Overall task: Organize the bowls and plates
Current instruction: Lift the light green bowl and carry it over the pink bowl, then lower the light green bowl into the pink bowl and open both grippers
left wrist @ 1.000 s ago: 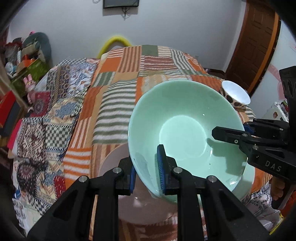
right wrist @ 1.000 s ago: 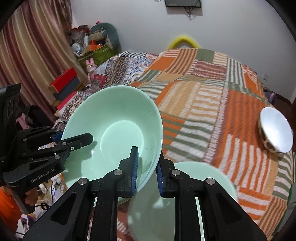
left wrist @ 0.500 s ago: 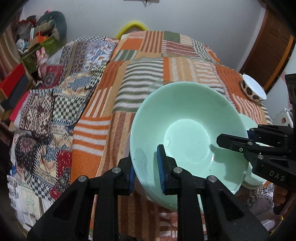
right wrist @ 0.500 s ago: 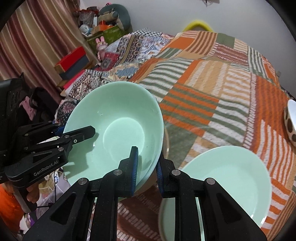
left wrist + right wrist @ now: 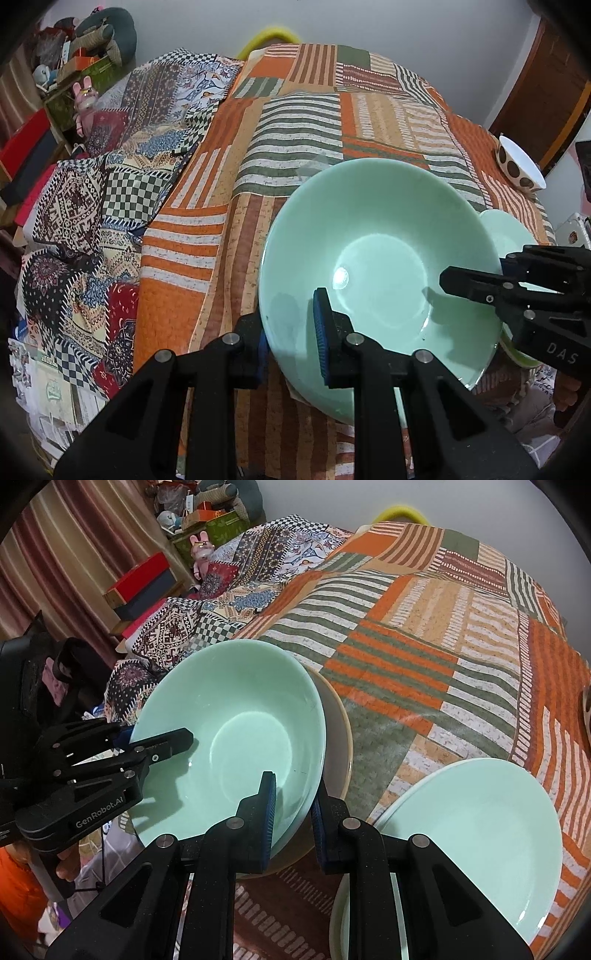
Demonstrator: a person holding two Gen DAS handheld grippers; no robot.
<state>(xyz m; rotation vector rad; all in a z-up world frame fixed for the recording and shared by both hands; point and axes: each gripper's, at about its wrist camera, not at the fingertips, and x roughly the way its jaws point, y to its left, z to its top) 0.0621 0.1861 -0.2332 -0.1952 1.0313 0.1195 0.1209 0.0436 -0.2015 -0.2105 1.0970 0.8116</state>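
Both tongs clamp the rim of the mint green bowl [image 5: 376, 266]: the left tongs [image 5: 291, 332] at its near edge, the right tongs [image 5: 293, 812] opposite. It looks glazed, rigid, slippery and breakable, so rim grips suit it. It hangs just over a beige plate [image 5: 338, 734] on the quilted bed [image 5: 424, 635]; a green plate [image 5: 476, 834] lies beside, a spotted bowl [image 5: 521, 168] well apart.

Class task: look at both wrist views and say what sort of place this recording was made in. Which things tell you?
Probably a bedroom in a home: a bed under a patchwork quilt serves as the work surface, with stuffed toys and curtains alongside.
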